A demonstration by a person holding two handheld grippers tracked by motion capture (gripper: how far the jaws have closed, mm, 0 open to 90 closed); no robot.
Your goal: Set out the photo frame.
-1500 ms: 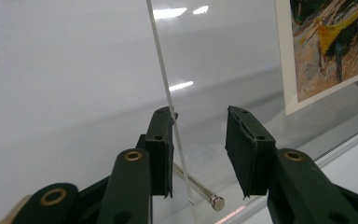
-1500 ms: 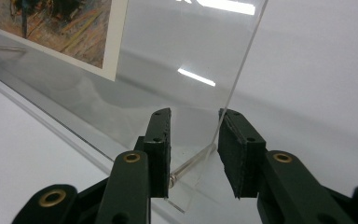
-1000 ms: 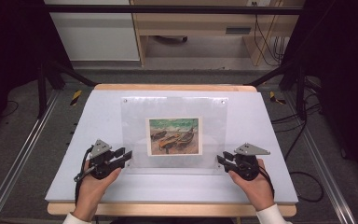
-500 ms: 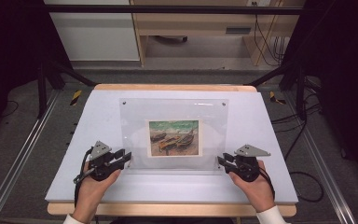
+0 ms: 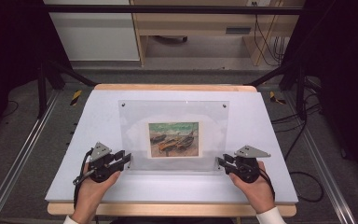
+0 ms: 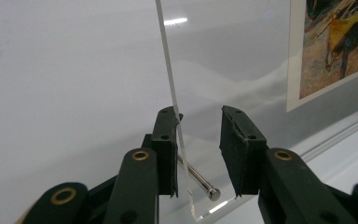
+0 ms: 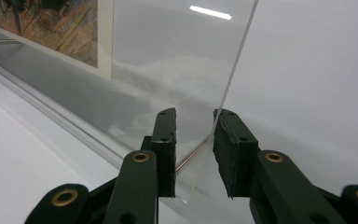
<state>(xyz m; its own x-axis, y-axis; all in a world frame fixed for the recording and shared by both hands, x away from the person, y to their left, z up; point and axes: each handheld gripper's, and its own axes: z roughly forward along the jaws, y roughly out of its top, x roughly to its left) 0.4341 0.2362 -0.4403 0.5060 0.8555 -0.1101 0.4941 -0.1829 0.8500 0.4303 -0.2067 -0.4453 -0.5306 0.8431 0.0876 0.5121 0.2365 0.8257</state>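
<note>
Grippers flank a clear acrylic frame [image 5: 173, 135] w/ boat print [image 5: 173, 139], lying mid-table [image 5: 98, 112]. Left gripper [image 5: 127, 157] and right gripper [image 5: 219, 161] each straddle a near corner, jaws apart, not yet clamped; standoff pin [image 6: 199, 179] sits betw. left jaws. Panel looks stiff, slick, scratch-prone, prob. light: best pinched at corner edges, evenly both sides.

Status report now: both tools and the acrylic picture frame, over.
Left tool at the near left corner of the acrylic picture frame, right tool at the near right corner. Jaws straddle the edges with a gap showing. Frame on white table. Nothing in the way.
</note>
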